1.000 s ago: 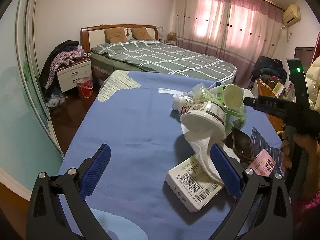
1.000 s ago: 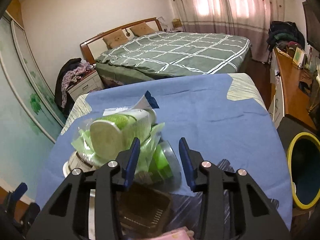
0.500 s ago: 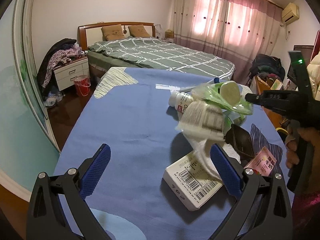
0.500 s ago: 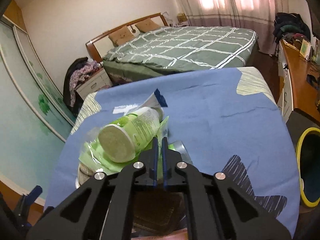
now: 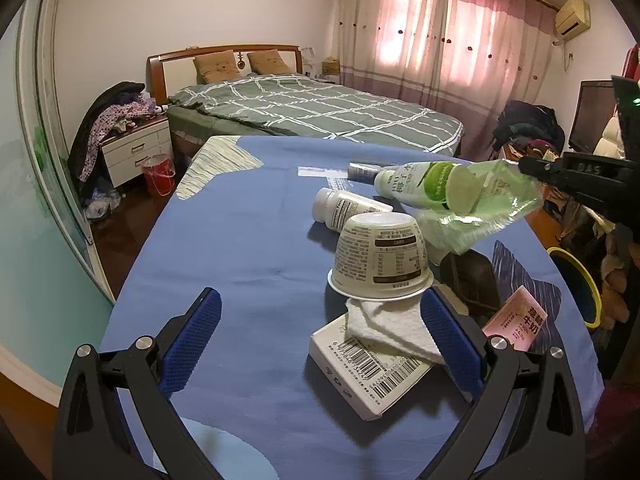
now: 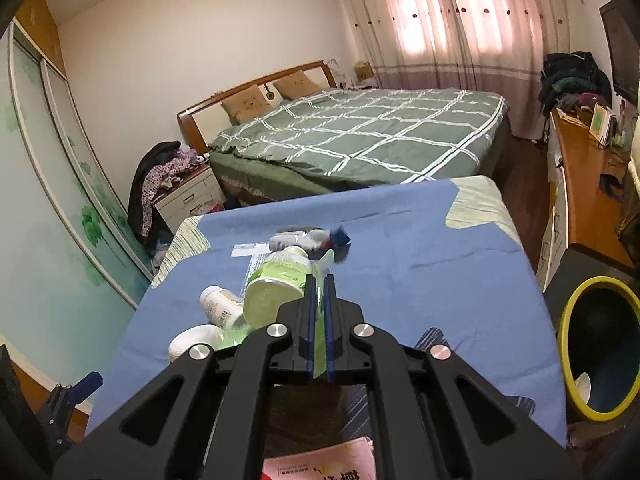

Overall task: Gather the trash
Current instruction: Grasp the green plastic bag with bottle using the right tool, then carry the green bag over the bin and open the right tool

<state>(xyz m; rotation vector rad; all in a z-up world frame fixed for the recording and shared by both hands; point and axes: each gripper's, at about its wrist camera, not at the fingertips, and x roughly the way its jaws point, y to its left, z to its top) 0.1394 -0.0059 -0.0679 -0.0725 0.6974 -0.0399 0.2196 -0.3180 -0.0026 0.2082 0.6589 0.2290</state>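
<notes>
- Now up off the worktop (image 5: 240, 248): right tool (image 6: 319, 292) clamped hard on the clear green plastic bag (image 5: 492, 204), pads pinching only a thin fold of film at one edge.
- Hanging ahead of and just left of the tips in the right wrist view, green-and-white bottle (image 6: 276, 280) lying inside the bag, sagging the film under it.
- Probably light but lopsided; soft, slick film, likely to slide or stretch in a pinch this narrow.
- Better taken by a bunched gather of film, close to the bottle, than by a single layer.
- Off to the right of that tool, yellow-rimmed bin (image 6: 600, 344), mouth clear.
- Left tool (image 5: 320, 332) spread wide, holding nothing; upturned white cup (image 5: 380, 260) and crumpled tissue (image 5: 384, 328) just ahead between its pads, stiff cup, limp tissue.
</notes>
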